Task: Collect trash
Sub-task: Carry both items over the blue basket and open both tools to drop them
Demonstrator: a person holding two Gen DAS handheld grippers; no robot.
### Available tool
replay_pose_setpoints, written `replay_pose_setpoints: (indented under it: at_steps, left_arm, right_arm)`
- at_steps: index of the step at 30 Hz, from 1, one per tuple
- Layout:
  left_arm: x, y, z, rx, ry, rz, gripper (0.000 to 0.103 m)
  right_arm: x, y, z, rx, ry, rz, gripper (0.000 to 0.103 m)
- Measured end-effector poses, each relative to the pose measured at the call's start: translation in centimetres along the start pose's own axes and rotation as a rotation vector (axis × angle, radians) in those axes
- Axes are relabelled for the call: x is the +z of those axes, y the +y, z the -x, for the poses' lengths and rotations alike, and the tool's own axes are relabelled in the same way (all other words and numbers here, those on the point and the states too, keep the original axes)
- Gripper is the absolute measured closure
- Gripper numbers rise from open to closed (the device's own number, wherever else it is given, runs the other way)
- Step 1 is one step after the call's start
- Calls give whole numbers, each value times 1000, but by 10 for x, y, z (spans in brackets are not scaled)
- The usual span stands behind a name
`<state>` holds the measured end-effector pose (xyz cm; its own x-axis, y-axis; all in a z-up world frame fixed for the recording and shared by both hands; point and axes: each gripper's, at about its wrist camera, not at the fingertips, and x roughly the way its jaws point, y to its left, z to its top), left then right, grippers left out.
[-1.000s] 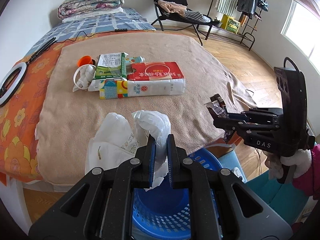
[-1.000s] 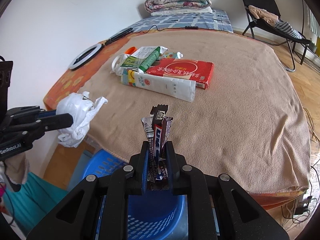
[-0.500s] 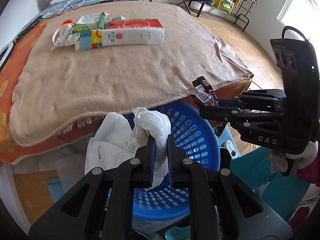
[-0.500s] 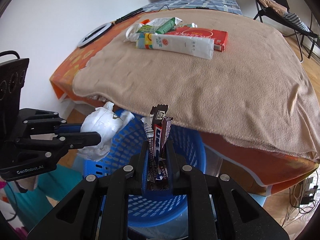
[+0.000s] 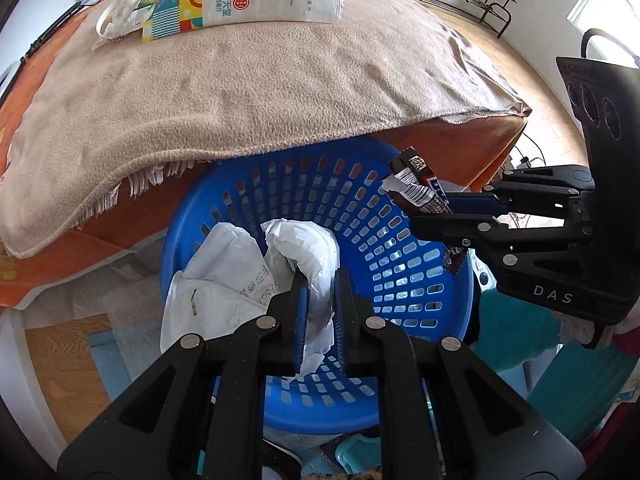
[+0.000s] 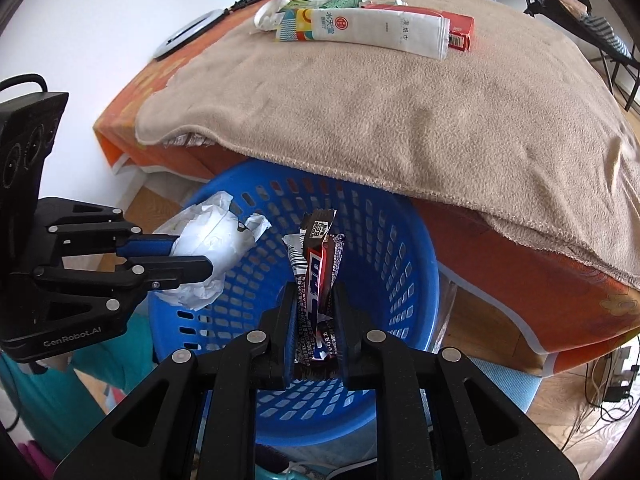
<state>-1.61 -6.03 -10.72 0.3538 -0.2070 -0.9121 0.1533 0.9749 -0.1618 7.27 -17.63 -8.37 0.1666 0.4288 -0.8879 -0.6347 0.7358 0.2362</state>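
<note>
Both tongs loaded above blue basket (image 5: 404, 256).

Left gripper (image 5: 318, 280) is clamped on crumpled white paper (image 5: 296, 252); right gripper (image 6: 314, 292) is clamped on dark snack wrappers (image 6: 316, 256). Both loads hang inside the basket rim, apart from each other, with open basket floor beneath. Beyond the fingertips, the tan blanket (image 6: 400, 112) edge overhangs the far rim.

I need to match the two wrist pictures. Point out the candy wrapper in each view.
Left wrist: the wrapper is right of centre, pinched in the right tongs over the basket.
Right wrist: the wrapper is at lower centre, standing up between that camera's own tongs.
Shared landmark: the blue basket below it.
</note>
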Motion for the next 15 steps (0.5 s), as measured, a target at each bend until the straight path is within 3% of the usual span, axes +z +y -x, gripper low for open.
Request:
replay_pose_setpoints:
  at_steps: [4, 8, 13, 15]
  left_arm:
    - [1, -3, -1, 14, 8, -7, 89]
    - [2, -1, -3, 44, 7, -9, 62]
    - [2, 8, -1, 56, 6, 14, 61]
    - [2, 12, 0, 60, 6, 25, 61]
  right_arm:
    - [-1, -1, -3, -4, 13, -4, 87]
    - [0, -1, -5, -11, 11, -9, 79]
    - [-1, -1, -3, -27, -7, -4, 56]
    - [-1, -1, -2, -34, -11, -2, 52]
